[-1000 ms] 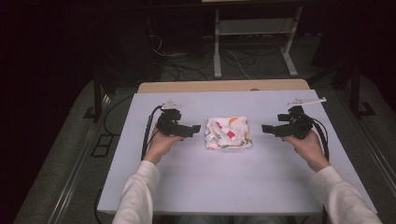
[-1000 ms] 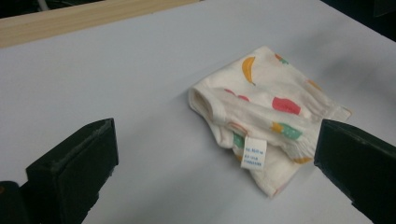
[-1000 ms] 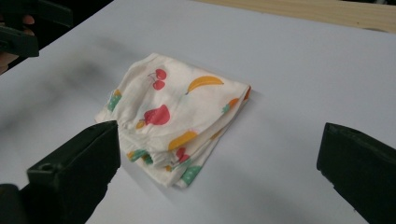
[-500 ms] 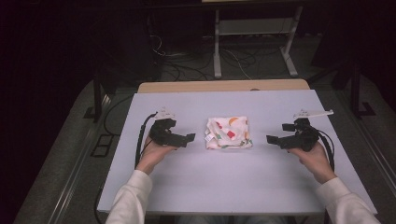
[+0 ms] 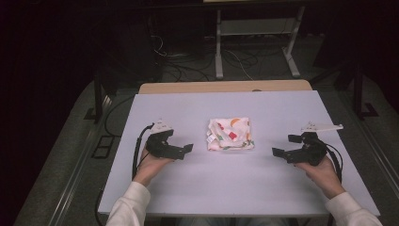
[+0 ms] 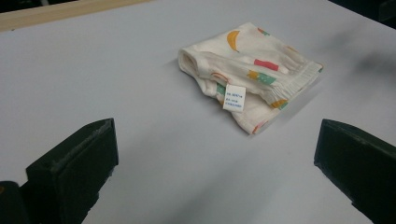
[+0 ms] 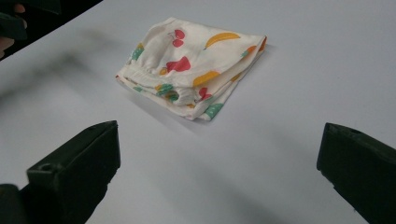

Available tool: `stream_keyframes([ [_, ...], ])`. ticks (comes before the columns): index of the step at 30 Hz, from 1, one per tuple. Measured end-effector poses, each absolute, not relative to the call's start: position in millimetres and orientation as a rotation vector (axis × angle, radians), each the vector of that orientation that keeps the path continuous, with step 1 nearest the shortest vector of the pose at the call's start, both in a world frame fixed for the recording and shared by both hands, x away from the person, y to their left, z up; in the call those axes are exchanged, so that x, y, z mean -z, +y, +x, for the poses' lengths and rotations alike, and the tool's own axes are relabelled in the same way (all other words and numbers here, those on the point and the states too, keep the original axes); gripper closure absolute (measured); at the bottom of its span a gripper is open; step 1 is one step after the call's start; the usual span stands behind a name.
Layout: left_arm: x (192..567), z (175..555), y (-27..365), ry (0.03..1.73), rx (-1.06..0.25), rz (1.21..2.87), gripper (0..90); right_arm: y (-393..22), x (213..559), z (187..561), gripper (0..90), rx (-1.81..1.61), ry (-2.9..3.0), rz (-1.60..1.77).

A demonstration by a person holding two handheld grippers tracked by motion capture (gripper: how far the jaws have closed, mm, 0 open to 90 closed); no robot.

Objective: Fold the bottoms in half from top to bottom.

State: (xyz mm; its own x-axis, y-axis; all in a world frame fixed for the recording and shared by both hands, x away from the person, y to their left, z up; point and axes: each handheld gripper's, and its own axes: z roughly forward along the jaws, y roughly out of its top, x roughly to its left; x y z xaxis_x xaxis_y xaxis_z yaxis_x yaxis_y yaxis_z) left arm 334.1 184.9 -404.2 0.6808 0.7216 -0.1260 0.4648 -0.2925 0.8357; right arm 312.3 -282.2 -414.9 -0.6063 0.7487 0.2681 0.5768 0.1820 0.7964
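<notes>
A folded cloth (image 5: 230, 134) (cream, printed with bright fruit shapes) lies flat on the pale worktop (image 5: 226, 188), between the two grippers and touched by neither. The left gripper (image 5: 181, 149) rests just to one side of it with its jaws spread wide, the cloth ahead of them and a small white label (image 6: 234, 98) facing that way. The right gripper (image 5: 287, 146) sits a little farther off on the opposite side, jaws likewise spread apart and holding nothing.

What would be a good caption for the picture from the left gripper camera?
Folded fruit-print cloth with a white tag lying on the pale table, framed by open black jaws.
</notes>
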Motion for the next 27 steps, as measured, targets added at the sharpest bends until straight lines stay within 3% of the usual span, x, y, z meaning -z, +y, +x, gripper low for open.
stream_keyframes([
  [27,421.8,286.8,213.4,0.896,-0.401,1.905,0.0,-292.9,436.0,273.5,0.0,-1.333,2.269,1.255],
])
